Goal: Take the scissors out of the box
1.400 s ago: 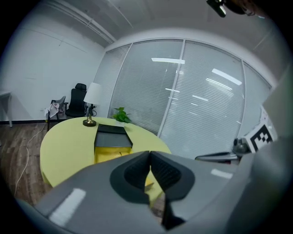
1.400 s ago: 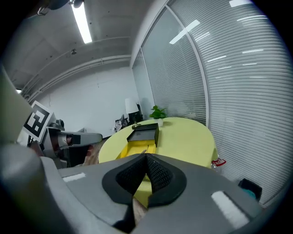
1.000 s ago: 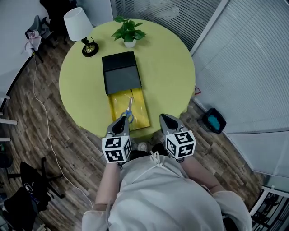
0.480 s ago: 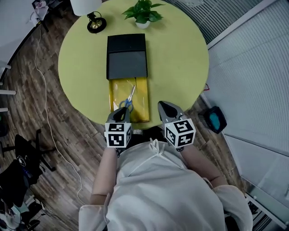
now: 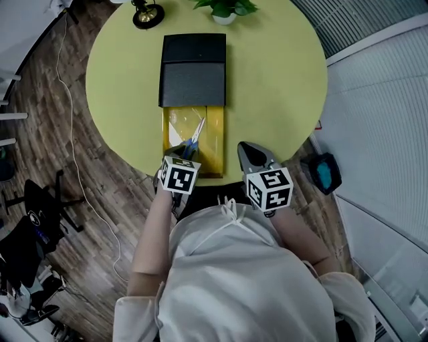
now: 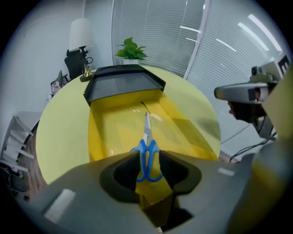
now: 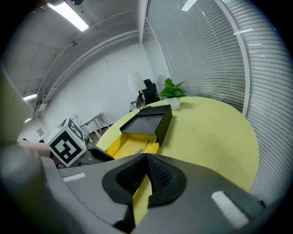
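While I watch from the remote station, I list the items from the claws outward.

1. Left gripper (image 6: 149, 157): released. Its jaws have just been opening and stand wide apart. It points steeply down over the near end of the box, and no pad presses on anything.
2. Scissors (image 6: 147, 145): blue handles, steel blades. They lie flat in the yellow tray (image 6: 107, 132). The handles show in the gap between the left jaws, and the blades point away toward the black cover (image 6: 123, 83).
3. Right gripper (image 7: 146, 157): clenched, tips together, nothing between them. In the head view it hangs just beside the tray's near right corner, at the table's edge.
4. Box: the yellow tray sticks out from under the black cover toward me, with a glossy film lining its floor. I cannot tell whether the cover is a sleeve or a lid.
5. Table (image 5: 274, 87): round, yellow-green. The box lies along its middle.
6. Lamp (image 5: 148, 13): only its dark base shows in the head view, beyond the box on the left.
7. Potted plant (image 5: 227, 8): white pot, beyond the box on the right.
8. Floor (image 5: 100, 194): wood planks, with a thin cable trailing across them.
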A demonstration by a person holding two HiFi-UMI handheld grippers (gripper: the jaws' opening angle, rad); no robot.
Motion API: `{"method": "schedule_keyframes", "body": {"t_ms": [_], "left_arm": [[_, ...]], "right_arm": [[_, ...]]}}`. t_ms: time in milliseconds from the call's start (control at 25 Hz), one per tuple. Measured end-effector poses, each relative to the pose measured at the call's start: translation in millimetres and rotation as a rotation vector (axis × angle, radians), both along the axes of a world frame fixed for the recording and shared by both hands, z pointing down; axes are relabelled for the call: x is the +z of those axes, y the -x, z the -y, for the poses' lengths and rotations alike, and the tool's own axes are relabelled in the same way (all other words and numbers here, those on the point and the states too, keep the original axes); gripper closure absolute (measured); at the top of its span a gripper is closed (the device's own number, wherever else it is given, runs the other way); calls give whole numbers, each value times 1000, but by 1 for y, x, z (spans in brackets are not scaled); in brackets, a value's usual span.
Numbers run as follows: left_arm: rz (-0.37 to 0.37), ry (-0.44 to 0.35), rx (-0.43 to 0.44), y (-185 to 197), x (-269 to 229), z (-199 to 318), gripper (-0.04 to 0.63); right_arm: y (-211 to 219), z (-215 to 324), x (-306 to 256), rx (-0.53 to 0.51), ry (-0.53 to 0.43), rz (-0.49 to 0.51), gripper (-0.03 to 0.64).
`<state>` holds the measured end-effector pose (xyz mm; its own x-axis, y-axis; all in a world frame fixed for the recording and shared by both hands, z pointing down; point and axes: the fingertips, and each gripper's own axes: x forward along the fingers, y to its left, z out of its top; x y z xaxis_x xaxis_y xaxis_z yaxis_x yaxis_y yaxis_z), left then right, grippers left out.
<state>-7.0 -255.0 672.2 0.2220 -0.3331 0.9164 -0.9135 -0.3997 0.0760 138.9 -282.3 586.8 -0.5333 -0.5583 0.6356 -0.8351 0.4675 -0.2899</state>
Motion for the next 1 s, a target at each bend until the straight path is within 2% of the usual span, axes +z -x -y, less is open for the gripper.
{"method": "schedule_keyframes", "body": {"t_ms": [200, 400, 600, 640, 1000], "left_arm": [[58, 88, 10, 4, 18, 2, 454], [91, 136, 17, 4, 24, 3, 449], [100, 130, 58, 3, 22, 4, 464], [102, 128, 65, 3, 22, 4, 497], [109, 111, 86, 2, 19, 0, 503]], "right_arm": [[5, 9, 6, -31, 22, 3, 617], [4, 12, 6, -27, 23, 7, 617], [-5, 9, 8, -13, 31, -16, 617], [-6, 8, 8, -10, 33, -22, 617], [-10, -3, 0, 10, 24, -29, 617]]}}
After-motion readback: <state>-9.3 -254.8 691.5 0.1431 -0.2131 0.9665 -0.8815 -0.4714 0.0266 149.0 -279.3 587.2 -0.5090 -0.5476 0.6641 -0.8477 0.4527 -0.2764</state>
